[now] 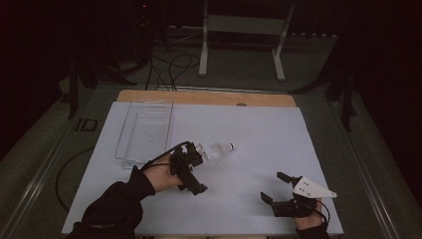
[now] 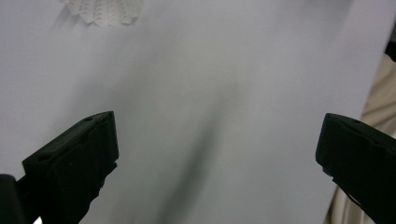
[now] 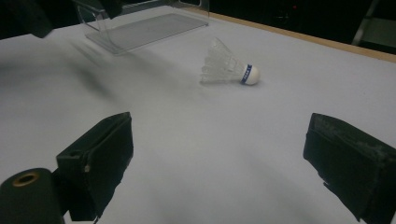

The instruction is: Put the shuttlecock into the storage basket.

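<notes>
White sheeting covers the counter [image 1: 249, 144], where a shuttlecock [image 3: 229, 68] lies on its side near the middle, just beside the left tool [image 1: 191, 167], whose jaws stand wide apart and empty. Beyond lies a clear plastic tray [image 1: 147, 130]. Well apart, the right tool [image 1: 278, 188] also gapes, holding nothing.

The right gripper [image 3: 217, 154] has its 2 black jaws spread wide over the white table [image 3: 196, 154]. Ahead of them, between their lines, a shuttlecock [image 3: 227, 68] lies on its side, well apart. A clear tray [image 3: 140, 29] sits farther off, ahead-left.
</notes>
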Available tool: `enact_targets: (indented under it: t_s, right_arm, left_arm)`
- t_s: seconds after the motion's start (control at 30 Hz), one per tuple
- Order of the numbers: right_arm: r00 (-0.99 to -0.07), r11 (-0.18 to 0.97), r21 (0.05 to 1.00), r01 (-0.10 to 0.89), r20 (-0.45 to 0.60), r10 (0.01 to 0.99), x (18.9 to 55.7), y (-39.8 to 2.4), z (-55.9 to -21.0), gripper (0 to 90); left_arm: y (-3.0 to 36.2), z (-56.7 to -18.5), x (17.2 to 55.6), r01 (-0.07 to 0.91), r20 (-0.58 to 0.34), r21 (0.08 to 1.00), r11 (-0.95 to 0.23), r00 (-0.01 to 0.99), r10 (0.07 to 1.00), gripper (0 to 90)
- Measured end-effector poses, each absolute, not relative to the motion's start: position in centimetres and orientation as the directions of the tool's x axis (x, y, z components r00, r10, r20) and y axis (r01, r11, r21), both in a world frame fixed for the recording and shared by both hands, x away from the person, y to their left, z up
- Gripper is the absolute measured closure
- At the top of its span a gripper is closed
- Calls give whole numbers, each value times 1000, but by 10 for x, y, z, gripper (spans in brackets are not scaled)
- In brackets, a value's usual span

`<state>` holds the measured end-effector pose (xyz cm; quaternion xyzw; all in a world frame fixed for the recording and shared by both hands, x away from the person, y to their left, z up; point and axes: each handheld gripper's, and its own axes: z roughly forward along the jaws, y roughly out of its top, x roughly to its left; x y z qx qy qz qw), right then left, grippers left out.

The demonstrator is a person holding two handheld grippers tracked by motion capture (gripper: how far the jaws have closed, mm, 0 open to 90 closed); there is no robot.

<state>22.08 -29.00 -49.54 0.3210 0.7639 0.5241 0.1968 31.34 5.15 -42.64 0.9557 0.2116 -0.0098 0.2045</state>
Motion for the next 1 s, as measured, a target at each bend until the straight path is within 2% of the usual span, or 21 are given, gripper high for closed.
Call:
enact_targets:
  t_s: [0.37,1.0]
  right_arm:
    - [-717,247,925,287,37,696,221,-290,-496,85]
    - [-713,246,924,292,39,700,221,-290,-496,85]
  left_arm:
    - [34,-426,328,432,-145,363,-825,901,408,1]
    - [12,-433,357,484,-160,293,-825,875,456,9]
